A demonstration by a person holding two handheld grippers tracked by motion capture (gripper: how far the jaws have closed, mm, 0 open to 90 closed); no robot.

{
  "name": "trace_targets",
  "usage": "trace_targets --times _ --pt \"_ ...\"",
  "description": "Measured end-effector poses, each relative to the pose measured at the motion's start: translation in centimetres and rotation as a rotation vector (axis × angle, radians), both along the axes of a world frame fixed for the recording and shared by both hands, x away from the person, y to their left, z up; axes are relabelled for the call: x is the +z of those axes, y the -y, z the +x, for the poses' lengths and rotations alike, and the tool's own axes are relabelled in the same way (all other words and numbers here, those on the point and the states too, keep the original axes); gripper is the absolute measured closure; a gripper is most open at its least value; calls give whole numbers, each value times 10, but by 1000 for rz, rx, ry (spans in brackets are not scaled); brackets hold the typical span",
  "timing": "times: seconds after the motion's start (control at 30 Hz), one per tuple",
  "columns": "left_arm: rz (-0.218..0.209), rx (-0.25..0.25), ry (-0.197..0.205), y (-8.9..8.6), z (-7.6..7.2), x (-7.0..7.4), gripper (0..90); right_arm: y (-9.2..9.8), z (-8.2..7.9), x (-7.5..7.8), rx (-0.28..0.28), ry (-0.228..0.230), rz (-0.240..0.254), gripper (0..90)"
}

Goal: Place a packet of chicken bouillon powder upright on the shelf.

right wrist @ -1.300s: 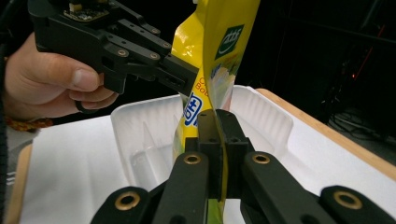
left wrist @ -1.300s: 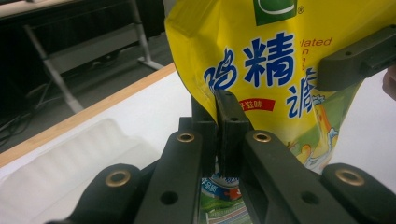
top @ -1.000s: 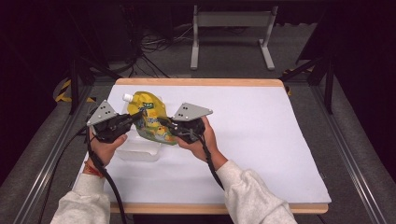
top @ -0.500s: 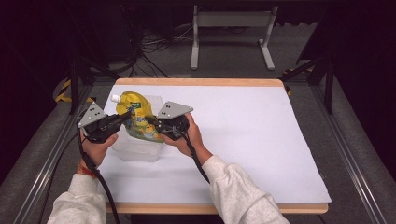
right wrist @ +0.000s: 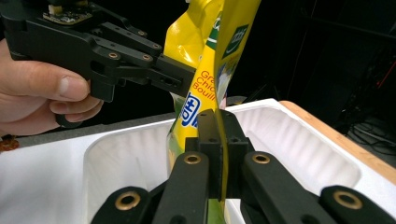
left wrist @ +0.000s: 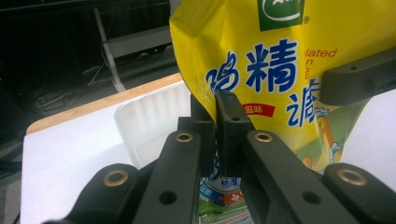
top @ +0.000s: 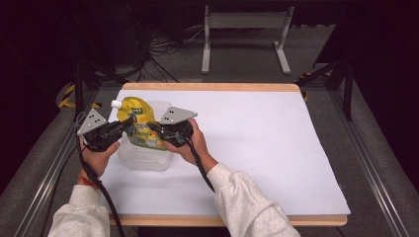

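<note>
Left hand [top: 99, 157]: gripping the handle of its tool at the left edge of the tabletop, with a cable trailing back along the forearm.
Left gripper [top: 129, 120]: reaching rightward over the tray; its jaws are pinching the left side of the pouch, pads pressed tight on the film, as the left gripper view [left wrist: 215, 122] is showing.
Tray [top: 143, 157]: a white ribbed plastic tray sitting on the left part of the tabletop, directly under the pouch; the right gripper view [right wrist: 299, 149] is looking down into its open hollow.
Pouch [top: 140, 126]: a yellow spouted pouch with blue lettering and a white cap at its upper left, hanging upright between the two tools above the tray; whether its bottom edge is touching the tray is not clear. In the left gripper view [left wrist: 280, 60] its printed face is turning toward the camera; in the right gripper view [right wrist: 210, 60] it is standing nearly edge-on.
Right gripper [top: 154, 128]: coming in from the right; its jaws are clamping the pouch's right edge, closed narrow on the film in the right gripper view [right wrist: 218, 126].
Right hand [top: 195, 145]: wrapping around the tool's handle just right of the tray.
Tabletop [top: 267, 143]: a white sheet with a wooden border, lying bare to the right of the hands.
</note>
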State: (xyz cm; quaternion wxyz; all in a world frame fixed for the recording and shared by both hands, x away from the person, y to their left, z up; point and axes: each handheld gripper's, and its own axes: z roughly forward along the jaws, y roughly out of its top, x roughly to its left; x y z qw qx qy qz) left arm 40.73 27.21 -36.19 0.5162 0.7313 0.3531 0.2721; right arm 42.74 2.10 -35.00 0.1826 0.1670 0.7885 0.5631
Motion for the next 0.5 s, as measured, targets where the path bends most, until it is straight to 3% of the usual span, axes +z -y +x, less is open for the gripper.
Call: trace_targets --times 0.5 --pt "58 0 -64 4 3 -17 871 -1 3 -21 8 -49 -46 898"
